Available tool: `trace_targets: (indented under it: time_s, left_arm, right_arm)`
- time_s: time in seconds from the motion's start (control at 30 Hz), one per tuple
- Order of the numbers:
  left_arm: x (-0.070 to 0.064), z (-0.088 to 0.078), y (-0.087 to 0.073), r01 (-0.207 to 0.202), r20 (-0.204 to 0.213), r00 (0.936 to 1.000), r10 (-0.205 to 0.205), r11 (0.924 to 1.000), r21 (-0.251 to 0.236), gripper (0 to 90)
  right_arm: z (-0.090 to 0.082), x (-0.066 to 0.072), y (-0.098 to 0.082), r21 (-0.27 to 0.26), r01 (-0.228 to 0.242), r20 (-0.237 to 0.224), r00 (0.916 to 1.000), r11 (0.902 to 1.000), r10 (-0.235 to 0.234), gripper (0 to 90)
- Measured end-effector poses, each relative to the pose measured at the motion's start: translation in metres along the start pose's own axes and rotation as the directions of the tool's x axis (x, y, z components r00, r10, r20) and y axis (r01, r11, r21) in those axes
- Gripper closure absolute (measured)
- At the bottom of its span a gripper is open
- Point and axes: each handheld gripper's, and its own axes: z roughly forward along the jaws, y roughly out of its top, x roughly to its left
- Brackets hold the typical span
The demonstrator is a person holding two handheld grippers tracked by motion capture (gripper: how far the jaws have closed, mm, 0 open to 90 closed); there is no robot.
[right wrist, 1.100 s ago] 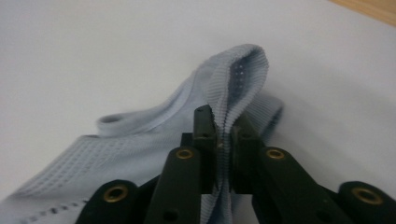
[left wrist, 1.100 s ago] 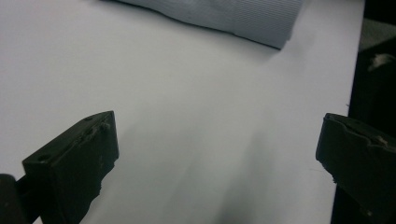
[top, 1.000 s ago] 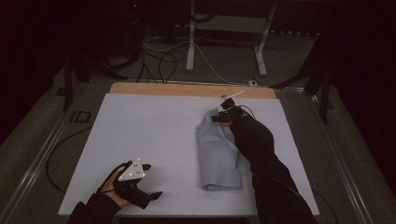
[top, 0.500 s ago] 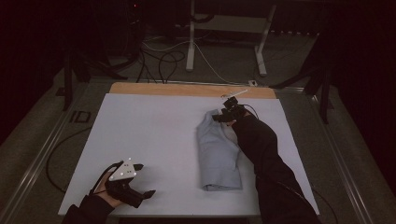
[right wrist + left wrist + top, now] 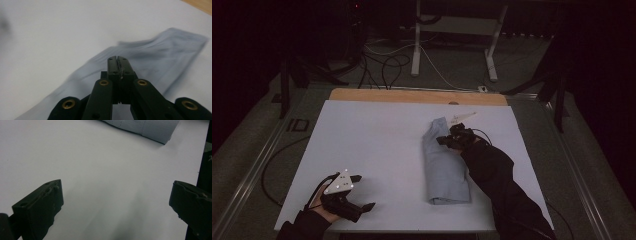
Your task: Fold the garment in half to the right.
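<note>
Two grippers worked the white table (image 5: 377, 150) in the high view. The right gripper (image 5: 446, 141) had drawn back from the far end of the folded pale-blue cloth (image 5: 443, 167) toward its middle, over the cloth's right edge, and the cloth's far end now stood up in a narrow peak instead of lying flat. The left gripper (image 5: 362, 192) rested near the front left corner, well apart from the cloth.

In the left gripper view, the jaws stood wide over bare table, the cloth's (image 5: 150, 128) hem at the top edge.

In the right gripper view, the jaws had just closed fully together; no fabric showed between them, the cloth (image 5: 160, 55) lying blurred beneath. I judged a fold of the far end was under way, its grip uncertain.
</note>
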Motion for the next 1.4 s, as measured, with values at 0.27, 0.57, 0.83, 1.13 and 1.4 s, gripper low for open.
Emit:
trace_targets:
  time_s: [0.27, 0.57, 0.83, 1.13, 1.4]
  left_arm:
    - [0.001, -0.001, 0.0, 0.0, -0.001, 1.0, 0.0, 1.0, 0.004, 0.6]
    - [0.003, -0.003, -0.002, 0.007, -0.008, 0.9999, -0.007, 1.0, 0.004, 0.6]
    - [0.006, -0.002, -0.005, 0.018, -0.006, 0.9998, -0.018, 0.9998, -0.007, 0.6]
    - [0.005, -0.002, -0.007, 0.019, -0.002, 0.9998, -0.019, 0.9998, -0.007, 0.6]
    - [0.005, -0.003, -0.006, 0.018, -0.001, 0.9998, -0.018, 0.9998, -0.013, 0.6]
  right_arm:
    - [-0.038, 0.052, -0.018, -0.049, 0.082, -0.089, 0.9923, 0.9955, -0.086, 90.0]
    - [-0.043, 0.093, -0.056, 0.006, 0.132, -0.212, 0.9689, 0.9913, -0.127, 90.0]
    - [-0.018, 0.089, -0.084, 0.074, 0.126, -0.213, 0.9711, 0.9893, -0.108, 90.0]
    - [-0.019, 0.092, -0.092, 0.082, 0.181, -0.229, 0.9603, 0.98, -0.158, 90.0]
    - [-0.029, 0.094, -0.1, 0.096, 0.19, -0.26, 0.9524, 0.977, -0.16, 90.0]
